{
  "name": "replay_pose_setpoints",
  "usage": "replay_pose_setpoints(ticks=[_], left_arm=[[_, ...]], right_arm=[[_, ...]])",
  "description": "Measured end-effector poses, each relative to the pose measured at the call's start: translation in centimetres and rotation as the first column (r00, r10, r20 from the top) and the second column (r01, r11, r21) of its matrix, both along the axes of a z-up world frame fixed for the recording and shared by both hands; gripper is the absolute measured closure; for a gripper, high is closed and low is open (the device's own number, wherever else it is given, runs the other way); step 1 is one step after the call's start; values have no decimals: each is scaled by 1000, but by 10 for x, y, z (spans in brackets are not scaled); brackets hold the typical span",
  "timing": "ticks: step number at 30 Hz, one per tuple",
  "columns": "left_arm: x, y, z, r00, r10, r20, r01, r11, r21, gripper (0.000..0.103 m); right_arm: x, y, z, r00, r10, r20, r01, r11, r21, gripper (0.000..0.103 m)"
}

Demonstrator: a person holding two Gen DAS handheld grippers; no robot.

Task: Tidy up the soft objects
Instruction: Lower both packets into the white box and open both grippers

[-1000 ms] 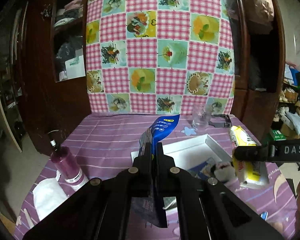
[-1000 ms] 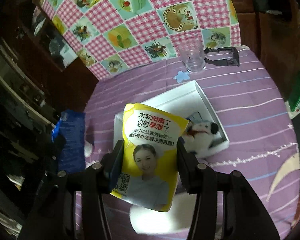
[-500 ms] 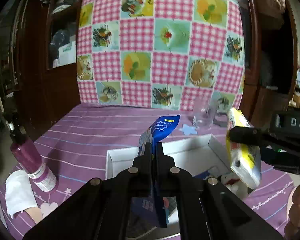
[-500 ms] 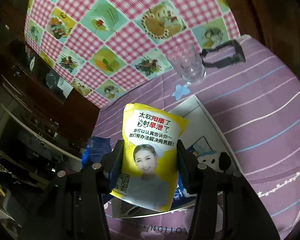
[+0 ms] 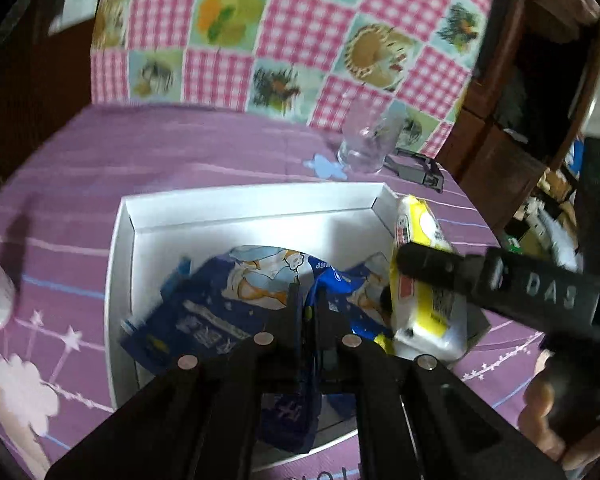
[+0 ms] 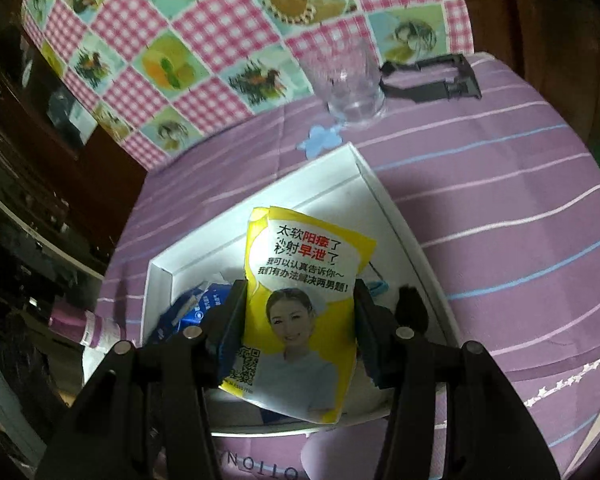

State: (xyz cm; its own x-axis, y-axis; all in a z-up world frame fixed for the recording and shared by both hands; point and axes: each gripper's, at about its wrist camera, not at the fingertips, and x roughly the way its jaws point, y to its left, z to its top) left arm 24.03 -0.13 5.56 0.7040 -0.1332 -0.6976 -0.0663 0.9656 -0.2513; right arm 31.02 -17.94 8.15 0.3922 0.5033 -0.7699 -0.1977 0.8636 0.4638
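Between the fingers of the left gripper (image 5: 308,312), pressed nearly together, a thin blue packet (image 5: 290,420) is pinched by its edge and hangs over the white box (image 5: 118,264). Between the wider-set fingers of the right gripper (image 6: 300,320), one yellow packet (image 6: 300,304) is clamped by its two sides, upright, with a printed face and a QR code toward the camera; it is held above the right half of the same box.

Inside the box lie two more blue packets: one flat at centre left (image 5: 224,304), one partly hidden behind the left fingers (image 5: 356,292). Blue packets counted: three. Yellow packets: one. Boxes: one. A dark object at the box's right edge (image 6: 410,304) cannot be identified.

Beyond the box, on the purple striped cloth (image 6: 500,200), stand one clear glass (image 6: 352,84), one black frame (image 6: 432,80) just beside it, and one pale blue flower shape (image 6: 320,140). One pink bottle (image 6: 88,326) lies left of the box.
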Motion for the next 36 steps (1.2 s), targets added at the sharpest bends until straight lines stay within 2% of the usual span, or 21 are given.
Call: replay_pose_setpoints(ticks=[5, 6, 7, 8, 9, 10, 12, 15, 19, 25, 26, 28, 30, 36], left_arm=[[0, 1, -2, 999, -34, 13, 34, 999, -6, 91], [-1, 1, -2, 999, -45, 15, 45, 999, -6, 78], [-2, 0, -1, 998, -59, 14, 59, 998, -9, 56], [-4, -1, 1, 996, -77, 32, 78, 997, -17, 45], [-7, -2, 5, 996, -73, 45, 73, 997, -8, 25], [-10, -3, 9, 997, -48, 63, 46, 999, 22, 17], [-15, -5, 17, 992, -61, 107, 57, 997, 45, 17], [-20, -3, 26, 989, -71, 128, 67, 997, 33, 17], [-27, 5, 38, 985, -32, 169, 27, 999, 28, 17], [-38, 9, 51, 968, 14, 249, -39, 995, 96, 15], [-41, 9, 53, 964, 19, 265, -47, 994, 101, 13], [-45, 11, 54, 958, 44, 283, -76, 992, 104, 3], [-46, 13, 56, 954, 73, 289, -103, 991, 90, 0], [-48, 20, 58, 950, 85, 301, -110, 992, 66, 0]], right_arm=[[-1, -2, -2, 1000, 6, -2, -6, 1000, -2, 50], [0, -3, -3, 1000, 4, -5, -4, 1000, 0, 50], [0, -3, -3, 1000, 1, -6, -1, 1000, 1, 50], [0, -3, -3, 1000, 0, -7, 0, 1000, 5, 50], [0, -4, -3, 1000, -4, -8, 4, 1000, 7, 49], [0, -4, -2, 1000, -10, -6, 10, 1000, 4, 49], [0, -7, -2, 1000, -19, -17, 19, 1000, 23, 49], [1, -10, -2, 999, -31, -34, 33, 998, 61, 47], [1, -13, 1, 999, -41, -35, 44, 996, 78, 47], [-2, -11, 8, 1000, -22, -3, 22, 997, 70, 46], [-2, -9, 8, 1000, -18, -3, 18, 997, 70, 44], [-2, -7, 6, 1000, -21, -20, 23, 997, 75, 36], [0, -10, 2, 998, -39, -42, 43, 993, 106, 26], [2, -22, 1, 993, -71, -97, 90, 973, 212, 24]])
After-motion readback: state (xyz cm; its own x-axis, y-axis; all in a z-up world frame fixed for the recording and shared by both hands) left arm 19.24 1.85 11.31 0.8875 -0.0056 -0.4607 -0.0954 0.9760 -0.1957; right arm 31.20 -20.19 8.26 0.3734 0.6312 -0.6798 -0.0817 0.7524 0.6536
